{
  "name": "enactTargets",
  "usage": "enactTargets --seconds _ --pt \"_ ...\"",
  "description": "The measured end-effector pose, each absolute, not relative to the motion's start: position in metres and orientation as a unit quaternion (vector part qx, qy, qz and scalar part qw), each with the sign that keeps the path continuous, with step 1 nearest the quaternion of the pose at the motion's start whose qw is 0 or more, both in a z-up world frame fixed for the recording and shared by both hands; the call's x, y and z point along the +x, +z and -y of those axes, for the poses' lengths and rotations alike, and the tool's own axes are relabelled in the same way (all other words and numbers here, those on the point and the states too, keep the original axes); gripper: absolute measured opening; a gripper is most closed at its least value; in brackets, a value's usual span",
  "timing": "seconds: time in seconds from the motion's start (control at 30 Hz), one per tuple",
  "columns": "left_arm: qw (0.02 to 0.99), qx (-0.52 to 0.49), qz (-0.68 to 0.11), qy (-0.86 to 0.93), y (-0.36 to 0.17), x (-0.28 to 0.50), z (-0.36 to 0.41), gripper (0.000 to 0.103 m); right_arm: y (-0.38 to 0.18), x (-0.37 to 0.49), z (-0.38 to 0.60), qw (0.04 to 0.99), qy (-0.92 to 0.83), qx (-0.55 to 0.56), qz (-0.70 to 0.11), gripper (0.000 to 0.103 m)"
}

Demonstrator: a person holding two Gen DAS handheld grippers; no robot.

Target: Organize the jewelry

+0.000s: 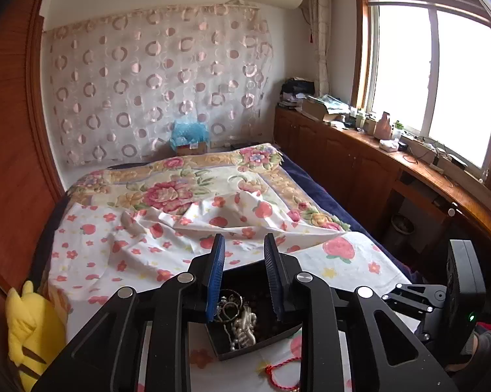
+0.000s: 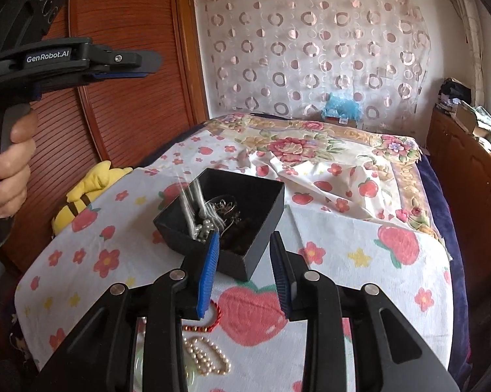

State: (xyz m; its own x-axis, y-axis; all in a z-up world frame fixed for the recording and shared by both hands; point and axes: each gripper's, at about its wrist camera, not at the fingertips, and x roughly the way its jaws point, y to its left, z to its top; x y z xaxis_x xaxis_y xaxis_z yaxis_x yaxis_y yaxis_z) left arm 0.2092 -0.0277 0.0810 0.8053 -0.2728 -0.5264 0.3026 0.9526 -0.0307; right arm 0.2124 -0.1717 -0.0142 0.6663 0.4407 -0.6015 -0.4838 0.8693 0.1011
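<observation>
A black open box [image 2: 265, 215] stands on the strawberry-print sheet [image 2: 359, 287], holding pearls [image 1: 245, 326], metal rings [image 1: 229, 303] and dark beads. My left gripper [image 1: 244, 240] is open directly above the box, with nothing between its blue pads. From the right wrist view, the left gripper [image 2: 147, 65] hangs high at the upper left, and a pale blurred strand [image 2: 189, 202] streaks down into the box. My right gripper [image 2: 244, 236] is open and empty just short of the box's near corner. A red cord bracelet [image 2: 212, 320] and a pearl bracelet [image 2: 206, 356] lie on the sheet below it.
A yellow plush toy [image 2: 91, 183] sits at the bed's left edge against the wooden panel [image 2: 124, 98]. A person's hand [image 2: 10, 163] grips the left handle. A floral blanket [image 1: 180, 192] covers the far bed. Wooden cabinets [image 1: 343, 163] line the right side under the window.
</observation>
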Motion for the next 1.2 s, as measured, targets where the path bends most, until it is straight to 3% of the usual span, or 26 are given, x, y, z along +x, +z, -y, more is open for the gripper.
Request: enactTargets --seconds 0.33,0.8,1.0,1.2 --pt "0.951 0.050 -0.261 -0.155 0.065 0.166 0.023 0.041 -0.027 0.186 0.177 0.909 0.249 -0.039 -0.333 0.035" --pt "0.927 0.037 -0.341 -0.150 -0.016 0.145 0.000 0.041 -0.081 0.162 0.171 0.874 0.269 -0.077 -0.398 0.034" --pt "0.917 0.026 -0.368 -0.151 -0.042 0.138 -0.005 0.041 -0.094 0.164 0.167 0.860 0.278 -0.089 -0.419 0.019" --pt "0.910 0.022 -0.385 -0.154 -0.057 0.137 -0.006 0.041 -0.105 0.168 0.159 0.852 0.278 -0.100 -0.433 0.018"
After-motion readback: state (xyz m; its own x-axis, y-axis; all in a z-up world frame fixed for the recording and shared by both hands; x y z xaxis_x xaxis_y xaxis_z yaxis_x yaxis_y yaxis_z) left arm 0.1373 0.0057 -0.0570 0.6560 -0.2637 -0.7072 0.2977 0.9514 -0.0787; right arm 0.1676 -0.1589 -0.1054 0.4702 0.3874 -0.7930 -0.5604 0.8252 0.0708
